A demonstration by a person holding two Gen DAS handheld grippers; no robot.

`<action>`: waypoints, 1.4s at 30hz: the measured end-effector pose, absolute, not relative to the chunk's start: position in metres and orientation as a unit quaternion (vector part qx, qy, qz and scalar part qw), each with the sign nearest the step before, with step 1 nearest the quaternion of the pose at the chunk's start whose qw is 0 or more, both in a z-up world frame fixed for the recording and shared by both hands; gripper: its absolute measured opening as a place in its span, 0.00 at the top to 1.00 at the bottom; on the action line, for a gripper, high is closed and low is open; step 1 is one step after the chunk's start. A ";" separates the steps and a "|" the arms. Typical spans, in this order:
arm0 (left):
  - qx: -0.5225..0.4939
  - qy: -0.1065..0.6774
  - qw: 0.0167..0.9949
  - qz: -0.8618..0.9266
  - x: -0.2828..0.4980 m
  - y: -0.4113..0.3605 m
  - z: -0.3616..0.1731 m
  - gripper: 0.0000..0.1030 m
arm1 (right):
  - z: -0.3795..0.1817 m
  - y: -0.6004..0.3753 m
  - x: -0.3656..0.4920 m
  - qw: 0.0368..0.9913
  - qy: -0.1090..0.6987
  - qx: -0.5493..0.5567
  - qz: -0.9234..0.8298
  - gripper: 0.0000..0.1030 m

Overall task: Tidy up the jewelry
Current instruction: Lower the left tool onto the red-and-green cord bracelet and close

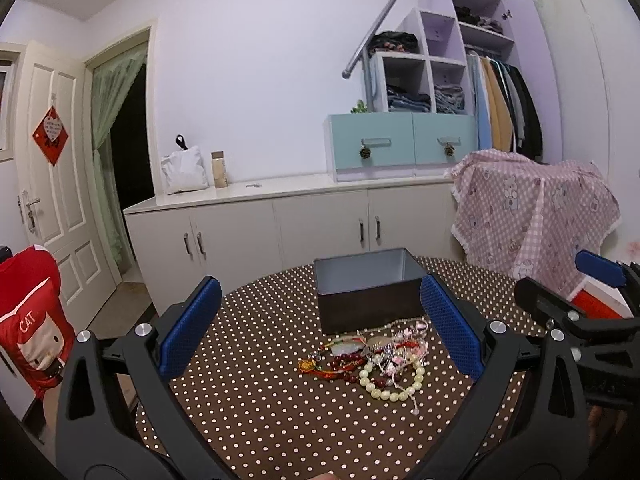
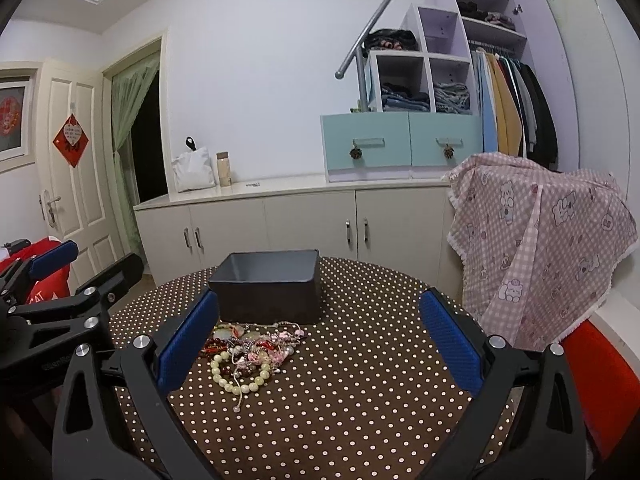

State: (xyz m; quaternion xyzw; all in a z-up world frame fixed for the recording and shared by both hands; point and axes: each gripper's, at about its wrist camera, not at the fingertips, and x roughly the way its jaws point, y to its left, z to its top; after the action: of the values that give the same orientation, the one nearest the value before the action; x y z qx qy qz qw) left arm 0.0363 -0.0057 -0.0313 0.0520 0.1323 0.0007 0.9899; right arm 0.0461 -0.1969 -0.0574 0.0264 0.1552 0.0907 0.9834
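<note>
A tangled jewelry pile (image 1: 376, 356) of pale bead bracelets, red beads and pink charms lies on the round polka-dot table (image 1: 260, 400), just in front of a dark open box (image 1: 368, 292). My left gripper (image 1: 320, 328) hovers open above the table's near side, the pile between its blue fingers (image 1: 188, 328) and a bit to the right. In the right wrist view the jewelry pile (image 2: 250, 354) sits left of centre, before the box (image 2: 270, 290). My right gripper (image 2: 320, 332) is open, with nothing held, its left pad next to the pile.
A chair draped in pink checked cloth (image 2: 540, 248) stands at the table's far right. A red cushioned chair (image 1: 32, 328) is at the left. White cabinets (image 1: 280, 232) line the wall behind. Bare tabletop (image 2: 360, 400) lies near and right of the pile.
</note>
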 end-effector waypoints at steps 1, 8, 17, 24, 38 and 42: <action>0.055 0.139 0.989 0.000 0.038 -0.005 -0.034 0.05 | -0.058 -0.198 0.048 0.983 0.158 0.028 0.092 0.06; 0.026 0.219 0.975 -0.005 0.053 0.022 -0.061 0.05 | -0.070 -0.212 0.061 0.978 0.182 0.050 0.085 0.06; -0.025 0.317 0.948 -0.012 0.087 0.040 -0.093 0.05 | -0.092 -0.215 0.074 0.968 0.229 0.053 0.091 0.06; -0.005 0.331 0.943 -0.024 0.104 0.034 -0.096 0.13 | -0.102 -0.217 0.085 0.962 0.258 0.041 0.074 0.06; -0.040 0.396 0.916 -0.052 0.153 0.035 -0.118 0.65 | -0.111 -0.213 0.104 0.952 0.296 0.035 0.075 0.06; 0.002 0.421 0.906 -0.039 0.163 0.026 -0.124 0.82 | -0.111 -0.212 0.106 0.950 0.300 0.031 0.074 0.06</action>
State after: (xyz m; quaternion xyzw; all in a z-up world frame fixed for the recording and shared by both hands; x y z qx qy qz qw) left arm 0.1631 0.0263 -0.1242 0.0024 0.4214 -0.0389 0.9061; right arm 0.1059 -0.2119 -0.1111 0.0311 0.3005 0.0741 0.9504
